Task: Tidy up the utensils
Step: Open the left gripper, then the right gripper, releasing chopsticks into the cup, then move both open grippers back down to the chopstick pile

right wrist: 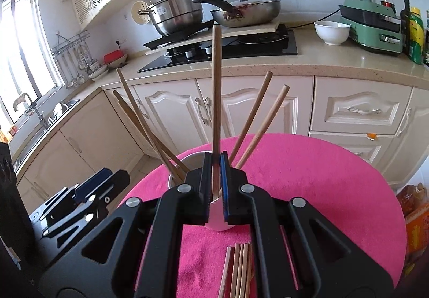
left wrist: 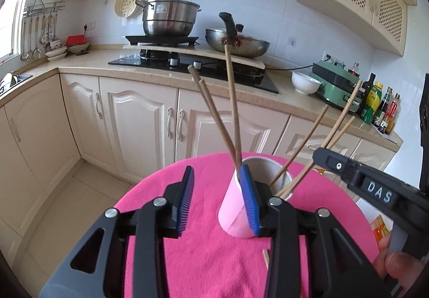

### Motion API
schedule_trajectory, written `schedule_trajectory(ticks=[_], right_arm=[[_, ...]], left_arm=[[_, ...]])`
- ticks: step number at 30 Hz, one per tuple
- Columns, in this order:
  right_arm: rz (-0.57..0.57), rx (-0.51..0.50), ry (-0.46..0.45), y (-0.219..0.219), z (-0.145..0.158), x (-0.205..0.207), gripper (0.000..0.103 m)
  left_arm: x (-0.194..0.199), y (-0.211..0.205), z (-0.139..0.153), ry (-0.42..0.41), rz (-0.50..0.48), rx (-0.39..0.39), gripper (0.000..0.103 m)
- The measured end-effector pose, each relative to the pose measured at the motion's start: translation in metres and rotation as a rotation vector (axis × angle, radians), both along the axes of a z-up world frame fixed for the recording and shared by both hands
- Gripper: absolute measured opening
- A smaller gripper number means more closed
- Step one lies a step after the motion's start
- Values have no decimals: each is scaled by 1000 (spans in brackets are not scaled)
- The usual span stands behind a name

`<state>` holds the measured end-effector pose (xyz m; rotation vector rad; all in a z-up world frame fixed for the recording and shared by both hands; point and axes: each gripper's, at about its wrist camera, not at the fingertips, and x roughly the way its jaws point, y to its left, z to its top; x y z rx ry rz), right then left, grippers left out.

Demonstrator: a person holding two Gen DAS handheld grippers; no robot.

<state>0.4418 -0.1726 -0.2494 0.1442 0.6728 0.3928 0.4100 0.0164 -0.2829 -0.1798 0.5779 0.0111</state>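
Note:
A pink and white cup (left wrist: 236,214) stands on the round pink-clothed table (left wrist: 203,257) and holds several wooden chopsticks (left wrist: 214,115). My left gripper (left wrist: 218,204) is open, its right blue pad against the cup's side. My right gripper (right wrist: 215,185) is shut on one upright chopstick (right wrist: 216,88) whose lower end is in the cup (right wrist: 214,217). It also shows in the left wrist view (left wrist: 332,164), at the right of the cup. Several loose chopsticks (right wrist: 237,268) lie on the cloth below the right gripper.
Behind the table runs a kitchen counter (right wrist: 335,62) with a hob (right wrist: 222,52), a steel pot (right wrist: 177,15), a wok (right wrist: 249,13), a white bowl (right wrist: 332,32), a green appliance (right wrist: 375,27) and bottles (right wrist: 414,32). Cabinets stand below.

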Motion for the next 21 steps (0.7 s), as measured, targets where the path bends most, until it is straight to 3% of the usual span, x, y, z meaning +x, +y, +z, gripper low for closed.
schedule_trajectory(ticks=[7,11,21], right_arm=[[-17,-3,0,-2,8,-7,13],[-32,5,-16,-6,14,-15,46],[-63,-43,-65,-32,34,-52,48]], left_arm=[[-12,3,0,38,-7,-8,36],[-20,3,1,48,-15,-6,37],[-39,-8,-7,119,-62,-29,38]])
